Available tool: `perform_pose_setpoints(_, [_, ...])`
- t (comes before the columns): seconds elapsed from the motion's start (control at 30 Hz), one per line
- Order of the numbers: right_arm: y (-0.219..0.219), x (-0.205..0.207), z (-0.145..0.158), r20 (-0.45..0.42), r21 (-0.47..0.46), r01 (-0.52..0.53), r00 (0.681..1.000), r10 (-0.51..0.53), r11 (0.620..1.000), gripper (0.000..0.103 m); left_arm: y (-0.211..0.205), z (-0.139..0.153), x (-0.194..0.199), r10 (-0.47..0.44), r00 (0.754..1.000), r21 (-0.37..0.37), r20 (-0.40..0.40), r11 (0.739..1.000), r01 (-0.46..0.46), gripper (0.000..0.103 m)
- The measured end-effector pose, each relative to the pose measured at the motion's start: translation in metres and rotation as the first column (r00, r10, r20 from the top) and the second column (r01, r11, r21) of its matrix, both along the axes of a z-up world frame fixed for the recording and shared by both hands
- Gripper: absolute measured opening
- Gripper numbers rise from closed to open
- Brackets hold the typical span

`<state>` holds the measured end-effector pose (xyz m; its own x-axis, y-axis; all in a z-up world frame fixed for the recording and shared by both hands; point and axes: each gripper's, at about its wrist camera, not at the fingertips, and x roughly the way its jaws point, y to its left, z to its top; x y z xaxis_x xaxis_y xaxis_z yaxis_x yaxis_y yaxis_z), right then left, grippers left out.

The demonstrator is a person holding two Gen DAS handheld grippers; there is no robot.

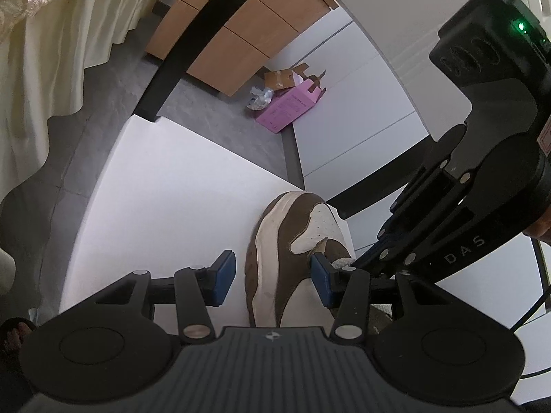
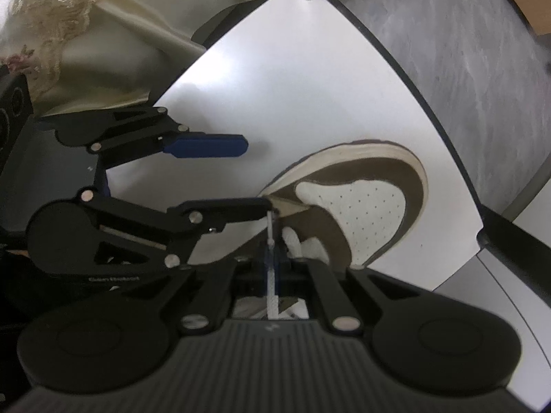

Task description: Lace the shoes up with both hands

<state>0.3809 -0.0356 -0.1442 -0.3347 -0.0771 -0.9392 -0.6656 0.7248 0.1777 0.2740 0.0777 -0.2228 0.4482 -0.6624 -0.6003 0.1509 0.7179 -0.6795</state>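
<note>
A: Our shoe sits on the white desk; our right tool pinches the limp lace near its stiff tip

B: Our left tool, half-spread and empty, straddles the soft upper – we steady there

shoe: heel end hidden behind left gripper's body at bottom edge | lace: lower run hidden between right gripper pads, its far end too small to trace | pink box: print too small to read | foot: cut off by left edge | table: near edge hidden
</note>
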Motion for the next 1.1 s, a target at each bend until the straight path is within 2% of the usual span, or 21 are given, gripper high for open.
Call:
perform_pose_setpoints(0.53, [-0.023,0.008,-0.004,-0.015,0.039,0.132,0.991,-0.131,0.991,0.003,0.001,-0.006,0.002,0.01,1.0,-0.028,-0.024,1.0,-0.01,0.053])
perform_pose_setpoints(0.7, [-0.032,0.004,-0.013,-0.02,0.024,0.166,0.986,-0.166,0.986,0.004,0.002,-0.005,0.001,0.018,1.0,-0.031,-0.025,0.999,-0.018,0.053])
perform_pose_setpoints(1.0, [-0.027,0.005,0.015,-0.001,0.078,0.15,0.989,-0.15,0.986,0.004,0.002,-0.007,0.001,0.023,0.999,-0.042,-0.034,0.999,-0.024,0.053])
perform_pose_setpoints(1.1, [-0.024,0.005,0.01,-0.001,0.065,0.141,0.99,-0.141,0.988,0.004,0.001,-0.007,0.001,0.022,0.999,-0.035,-0.028,0.999,-0.023,0.053])
